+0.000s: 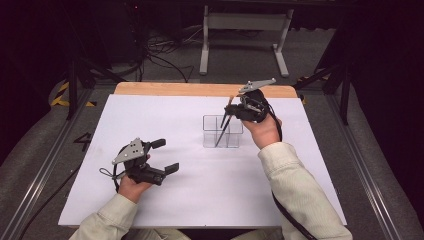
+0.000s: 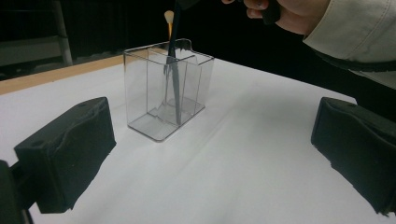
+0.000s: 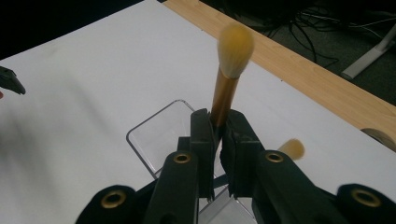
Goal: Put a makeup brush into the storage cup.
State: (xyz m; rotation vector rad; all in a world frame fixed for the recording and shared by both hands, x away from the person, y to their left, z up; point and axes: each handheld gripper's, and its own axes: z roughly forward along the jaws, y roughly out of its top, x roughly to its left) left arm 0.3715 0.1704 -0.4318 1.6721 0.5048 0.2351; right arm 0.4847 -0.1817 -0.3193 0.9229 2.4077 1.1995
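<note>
The right gripper (image 3: 215, 135) has its jaws closed tight on a makeup brush (image 3: 228, 84), pinching the gold ferrule just below the pale yellow bristle tuft, which stands up and away beyond the jaw tips. In the high view this gripper (image 1: 231, 111) hangs over the far right corner of the clear plastic organizer (image 1: 222, 132), and the brush's dark handle slants down from the jaws into one of its compartments; the left gripper view shows the handle (image 2: 173, 79) reaching down near the organizer's floor (image 2: 154, 126) beside an inner divider. A second brush tip (image 3: 293, 148) shows just to the right of the jaws, blurred. The left gripper (image 1: 166, 156) rests low over the white table (image 1: 200, 200), well apart from the organizer, its jaws spread wide with nothing between them.
</note>
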